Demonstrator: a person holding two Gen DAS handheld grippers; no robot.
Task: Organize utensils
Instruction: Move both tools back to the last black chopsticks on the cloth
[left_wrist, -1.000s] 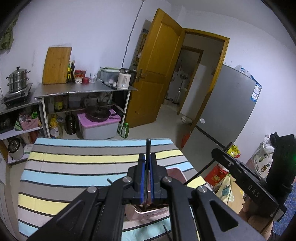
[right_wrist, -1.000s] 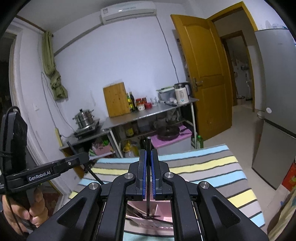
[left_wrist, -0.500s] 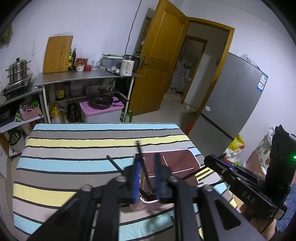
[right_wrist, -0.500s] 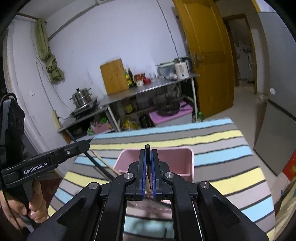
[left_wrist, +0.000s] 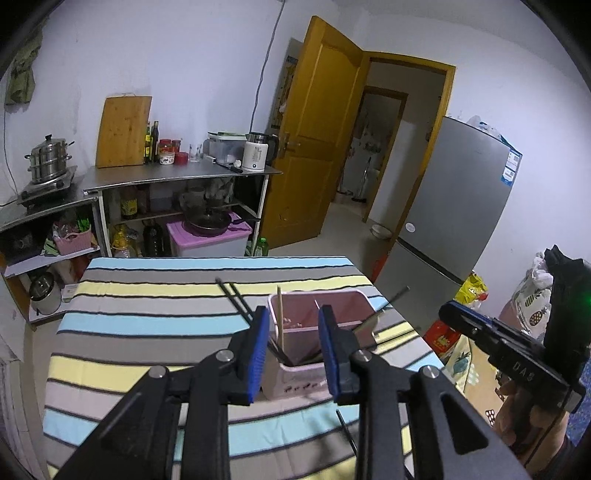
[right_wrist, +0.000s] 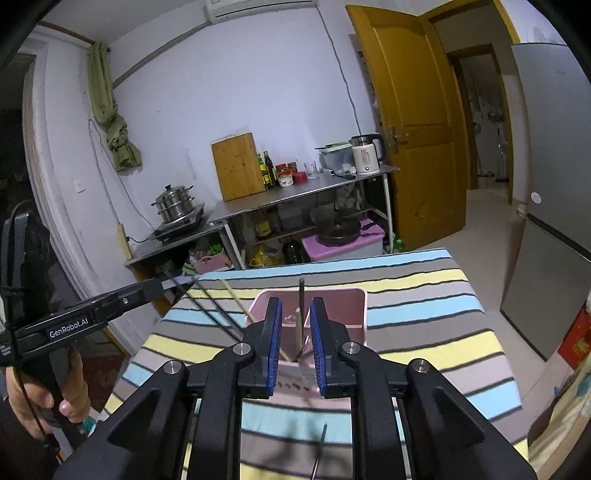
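Pink bin (left_wrist: 295, 373) is set on striped surface (left_wrist: 147, 317), near right edge. Chopsticks (right_wrist: 300, 314) are stood inside. Left gripper (left_wrist: 291, 343) and right gripper (right_wrist: 295, 339) fingers just spread, nothing pinched.

A small kitchen was shown — white walls (right_wrist: 240, 74), a pale floor (left_wrist: 343, 221), an open ochre door (left_wrist: 317, 147). A steel counter (left_wrist: 177, 177) was set against the far wall; a grey refrigerator (left_wrist: 458, 206) was placed right, an air conditioner (right_wrist: 258, 5) mounted high.
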